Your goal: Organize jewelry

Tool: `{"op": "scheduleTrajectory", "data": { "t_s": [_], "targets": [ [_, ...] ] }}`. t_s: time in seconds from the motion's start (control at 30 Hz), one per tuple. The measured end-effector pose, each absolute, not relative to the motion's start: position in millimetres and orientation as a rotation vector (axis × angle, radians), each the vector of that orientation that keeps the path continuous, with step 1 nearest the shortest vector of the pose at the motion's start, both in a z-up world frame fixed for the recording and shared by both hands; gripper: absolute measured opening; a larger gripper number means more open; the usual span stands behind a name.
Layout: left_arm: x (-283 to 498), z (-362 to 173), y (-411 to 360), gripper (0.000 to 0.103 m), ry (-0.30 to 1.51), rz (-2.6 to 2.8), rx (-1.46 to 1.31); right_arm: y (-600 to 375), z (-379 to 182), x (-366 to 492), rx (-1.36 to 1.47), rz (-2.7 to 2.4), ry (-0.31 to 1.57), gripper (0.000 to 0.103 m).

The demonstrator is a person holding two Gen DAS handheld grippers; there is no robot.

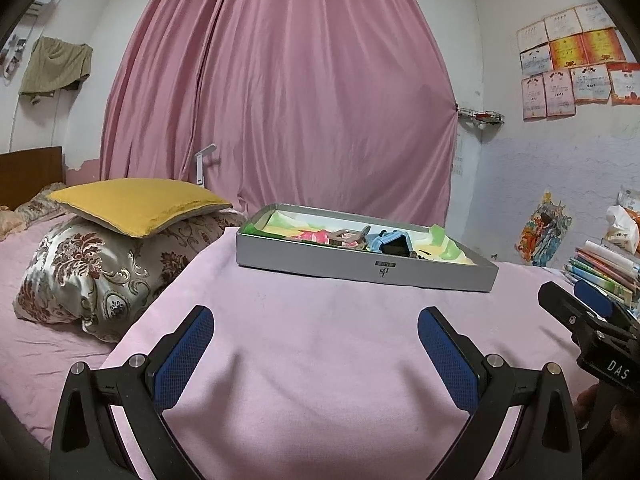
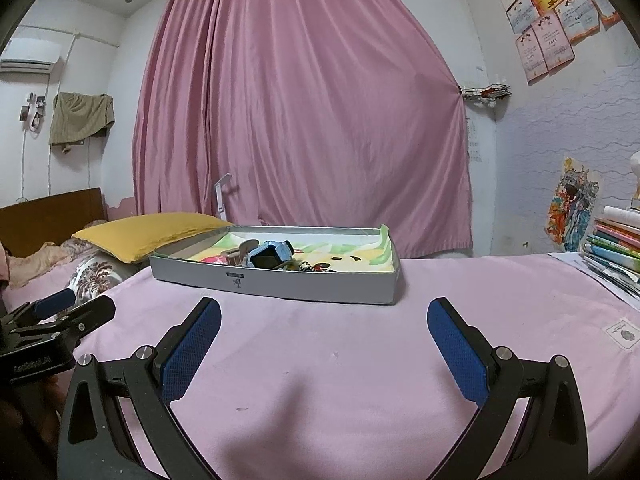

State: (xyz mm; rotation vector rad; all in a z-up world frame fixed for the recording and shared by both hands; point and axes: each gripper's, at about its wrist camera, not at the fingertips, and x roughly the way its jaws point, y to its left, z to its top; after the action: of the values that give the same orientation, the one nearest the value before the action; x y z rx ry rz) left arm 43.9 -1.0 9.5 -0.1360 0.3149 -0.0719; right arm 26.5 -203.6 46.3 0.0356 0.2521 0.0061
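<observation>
Nearest the lens, the left gripper (image 1: 316, 332) hangs over the pink blanket (image 1: 320, 360) with its blue pads spread wide and nothing between them; the right gripper (image 2: 324, 324) is likewise agape and empty, the two side by side and short of the work.

The jewelry sits ahead in a shallow grey tray (image 2: 280, 286) lined with a bright cartoon sheet. Clustered in its middle are a blue watch (image 2: 270, 255), a brownish band-like piece (image 1: 350, 237) to its left, and a knot of small dark trinkets (image 2: 314, 267) to its right (too small to tell apart).

The risks, as a judgement: the items lie touching, so pads closing on one may drag or snag a neighbour. The tray rests on soft bedding and looks light, so a push against its wall could slide or tip it. Small pieces knocked out could vanish into the blanket's folds.

Beyond are a yellow pillow (image 1: 136, 204), a pink curtain (image 1: 280, 100) and stacked books (image 2: 616, 244).
</observation>
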Motion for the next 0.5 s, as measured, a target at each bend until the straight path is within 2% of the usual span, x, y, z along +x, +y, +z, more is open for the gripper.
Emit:
{"op": "scheduleTrajectory", "data": {
  "t_s": [0.5],
  "targets": [
    [47.6,9.6,-1.6,0.102,0.346,-0.084,-0.131,-198.5,43.6,29.2,0.03,0.017,0.287,0.101]
  ]
}}
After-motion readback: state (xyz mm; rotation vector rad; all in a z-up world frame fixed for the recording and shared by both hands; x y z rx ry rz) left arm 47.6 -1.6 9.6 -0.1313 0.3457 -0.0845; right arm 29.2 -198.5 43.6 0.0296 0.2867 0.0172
